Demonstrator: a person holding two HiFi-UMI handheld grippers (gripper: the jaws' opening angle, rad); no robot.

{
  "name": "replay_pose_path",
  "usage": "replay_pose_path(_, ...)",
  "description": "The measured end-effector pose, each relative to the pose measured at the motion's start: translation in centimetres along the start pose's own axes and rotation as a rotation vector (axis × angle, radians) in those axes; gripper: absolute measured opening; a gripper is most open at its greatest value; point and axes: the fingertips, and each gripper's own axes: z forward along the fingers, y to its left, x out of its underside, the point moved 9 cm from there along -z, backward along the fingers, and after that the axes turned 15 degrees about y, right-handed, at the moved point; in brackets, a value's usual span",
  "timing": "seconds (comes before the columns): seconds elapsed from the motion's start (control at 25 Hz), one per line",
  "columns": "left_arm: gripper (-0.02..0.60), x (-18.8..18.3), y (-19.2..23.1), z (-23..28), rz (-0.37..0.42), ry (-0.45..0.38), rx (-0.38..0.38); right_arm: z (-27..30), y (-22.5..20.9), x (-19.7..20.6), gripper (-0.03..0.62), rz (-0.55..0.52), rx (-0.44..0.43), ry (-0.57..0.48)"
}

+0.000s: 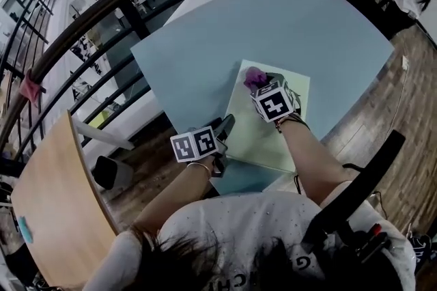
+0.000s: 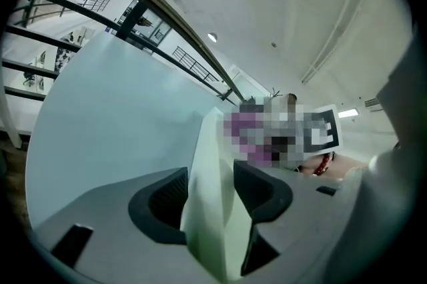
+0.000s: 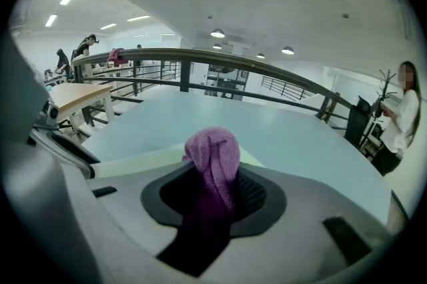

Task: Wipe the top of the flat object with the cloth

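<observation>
A pale green flat board lies on the light blue table. My left gripper is shut on the board's near left edge, and in the left gripper view the board stands edge-on between the jaws. My right gripper is over the board's far end, shut on a purple cloth. In the right gripper view the cloth bunches up between the jaws, with the board below and behind it.
A dark railing curves round the table's far and left side. A wooden table stands at the lower left, a black chair arm at the lower right. A person stands beyond the table's right end.
</observation>
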Motion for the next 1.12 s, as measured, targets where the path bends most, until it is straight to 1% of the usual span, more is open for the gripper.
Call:
replay_pose_path(0.12, 0.213, -0.1, 0.0, 0.0, 0.001, -0.001, 0.001, -1.3, -1.9, 2.3, 0.127, 0.038, 0.057, 0.015)
replay_pose_path(0.32, 0.212, 0.2, -0.1, -0.1, 0.004, -0.003, 0.002, -3.5, -4.8, 6.5, 0.127, 0.112, 0.12, 0.04)
replay_pose_path(0.48, 0.212, 0.1, -0.1, -0.2, 0.0, -0.001, 0.004, -4.8, -6.7, 9.2, 0.126, 0.191, 0.174, 0.04)
replay_pose_path(0.6, 0.212, 0.2, -0.1, -0.3, 0.005, -0.009, 0.002, -5.4, -7.3, 10.3, 0.126, 0.233, 0.187, 0.044)
replay_pose_path(0.72, 0.212, 0.3, -0.2, -0.3, 0.011, -0.021, 0.0, -5.8, -7.9, 11.1, 0.126, 0.284, 0.176, 0.045)
replay_pose_path(0.88, 0.212, 0.3, -0.2, -0.4, 0.004, -0.017, -0.001, -6.1, -8.2, 11.2, 0.126, 0.37, 0.139, 0.038)
replay_pose_path(0.96, 0.212, 0.3, -0.2, -0.4, 0.005, -0.019, -0.001, -6.6, -8.0, 10.2, 0.127, 0.39, 0.145, 0.006)
replay_pose_path(1.04, 0.212, 0.3, -0.2, -0.4, 0.007, -0.021, -0.002, -7.3, -6.8, 8.4, 0.13, 0.367, 0.144, -0.077)
replay_pose_path(1.08, 0.212, 0.3, -0.2, -0.4, 0.006, -0.022, -0.003, -7.5, -5.7, 7.2, 0.132, 0.331, 0.118, -0.125)
replay_pose_path(1.12, 0.212, 0.3, -0.2, -0.4, 0.006, -0.022, -0.003, -7.6, -4.3, 5.9, 0.132, 0.283, 0.068, -0.168)
